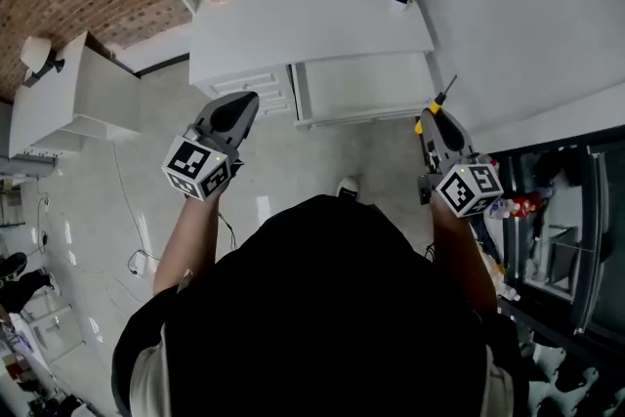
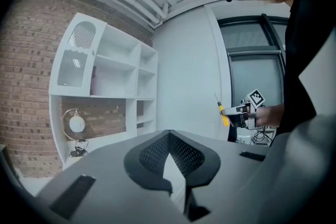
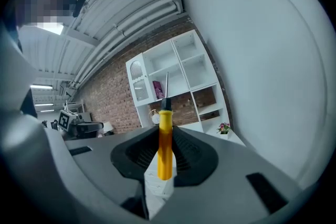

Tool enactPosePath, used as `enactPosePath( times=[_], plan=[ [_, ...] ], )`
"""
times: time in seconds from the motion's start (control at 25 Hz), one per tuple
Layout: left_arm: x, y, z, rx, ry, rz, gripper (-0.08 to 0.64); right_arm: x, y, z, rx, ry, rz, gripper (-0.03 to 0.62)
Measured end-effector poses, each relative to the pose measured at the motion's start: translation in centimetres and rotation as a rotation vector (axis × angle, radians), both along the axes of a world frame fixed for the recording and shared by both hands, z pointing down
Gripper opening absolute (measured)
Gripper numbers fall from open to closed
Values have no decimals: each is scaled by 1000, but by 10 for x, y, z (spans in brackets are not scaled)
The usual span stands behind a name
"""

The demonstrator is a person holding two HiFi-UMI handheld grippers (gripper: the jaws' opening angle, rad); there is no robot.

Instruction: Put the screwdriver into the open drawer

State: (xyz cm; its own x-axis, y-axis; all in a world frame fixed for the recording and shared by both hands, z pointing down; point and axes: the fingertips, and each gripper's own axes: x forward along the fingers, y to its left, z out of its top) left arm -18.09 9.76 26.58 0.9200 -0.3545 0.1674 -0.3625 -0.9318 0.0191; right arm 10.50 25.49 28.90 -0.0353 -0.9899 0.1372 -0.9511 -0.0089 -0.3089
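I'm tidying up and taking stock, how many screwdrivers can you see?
1. The screwdriver is clamped in the right tool, yellow handle between the jaws, shaft pointing out ahead. The left tool holds none. More could be hidden in the furniture.

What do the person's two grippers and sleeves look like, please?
Both the left gripper and the right gripper have grey, wedge-shaped bodies, black meshed pads on the jaws, and a white cube with black square markers. The person wears a black top with short sleeves.
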Motion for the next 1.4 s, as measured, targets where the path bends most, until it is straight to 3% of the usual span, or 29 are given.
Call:
enactPosePath(
  times=[0.72, 1.08, 1.4],
  plan=[
    [114, -63, 9, -26, -3, -87, 14, 120, -92, 20, -31, -5, -112, 87],
    [141, -78, 13, -28, -17, -152, 14, 152, -124, 37, -44, -24, -174, 87],
    [136, -85, 12, -35, -26, -188, 15, 156, -141, 45, -57, -36, -198, 87]
  ],
)
